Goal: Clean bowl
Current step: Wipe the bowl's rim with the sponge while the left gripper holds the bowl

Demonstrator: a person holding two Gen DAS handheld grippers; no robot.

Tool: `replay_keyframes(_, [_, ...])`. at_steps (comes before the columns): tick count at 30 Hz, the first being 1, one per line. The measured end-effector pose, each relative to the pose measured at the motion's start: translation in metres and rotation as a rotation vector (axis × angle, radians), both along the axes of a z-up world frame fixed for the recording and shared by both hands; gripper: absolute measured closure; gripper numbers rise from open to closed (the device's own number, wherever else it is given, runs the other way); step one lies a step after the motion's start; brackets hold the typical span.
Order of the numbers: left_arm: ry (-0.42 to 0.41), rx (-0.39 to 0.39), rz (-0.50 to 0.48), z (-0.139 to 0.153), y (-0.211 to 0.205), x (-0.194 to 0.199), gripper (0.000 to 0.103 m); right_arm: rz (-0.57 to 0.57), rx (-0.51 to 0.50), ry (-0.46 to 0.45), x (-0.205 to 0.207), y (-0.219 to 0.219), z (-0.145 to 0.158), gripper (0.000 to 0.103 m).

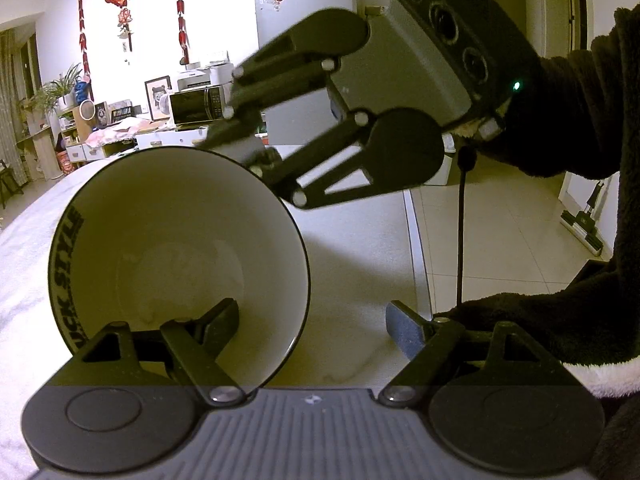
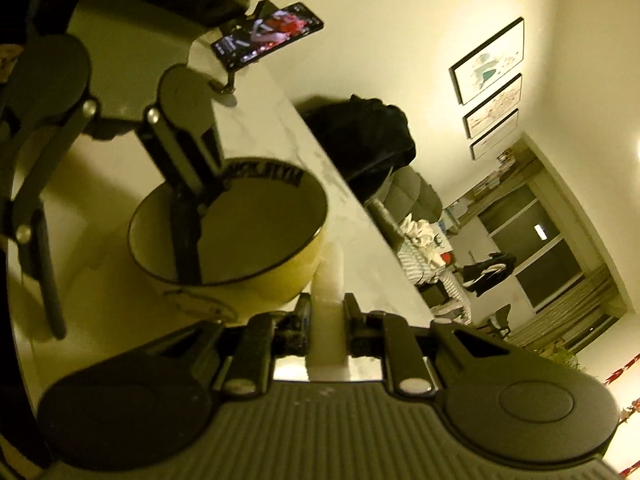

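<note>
The left gripper sits nearest the lens, its fingers spread wide: one finger lies inside the bowl, the other hangs well outside the rim over the white marble counter. The bowl, cream inside with a dark rim and black lettering, yellow outside, is tipped up on that counter with its opening toward the left wrist camera. Beyond the bowl's far rim, the right gripper has its fingers pressed on a white cloth, which stands just beside the bowl's yellow wall. A phone is propped beyond the bowl.
</note>
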State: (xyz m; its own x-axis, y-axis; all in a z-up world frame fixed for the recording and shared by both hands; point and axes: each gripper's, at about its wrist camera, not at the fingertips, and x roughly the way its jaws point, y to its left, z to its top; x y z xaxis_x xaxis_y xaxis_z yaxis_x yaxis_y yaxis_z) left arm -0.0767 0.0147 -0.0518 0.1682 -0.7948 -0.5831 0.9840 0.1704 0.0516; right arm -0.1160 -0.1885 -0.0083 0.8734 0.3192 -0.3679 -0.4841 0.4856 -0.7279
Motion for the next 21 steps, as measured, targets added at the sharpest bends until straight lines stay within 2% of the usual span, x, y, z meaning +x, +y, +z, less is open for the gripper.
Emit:
replay_keyframes(4, [0.001,0.000,0.000,0.000,0.000,-0.001,0.022,-0.004,-0.005,-0.003,-0.001,-0.001,-0.002,0.086])
replay_keyframes(10, [0.001,0.000,0.000,0.000,-0.003,-0.003,0.021,0.005,-0.044,0.049,-0.004,-0.003,-0.020,0.086])
replay_keyframes(21, [0.000,0.001,0.000,0.000,-0.003,-0.003,0.021,0.003,-0.015,-0.012,-0.002,-0.003,0.000,0.086])
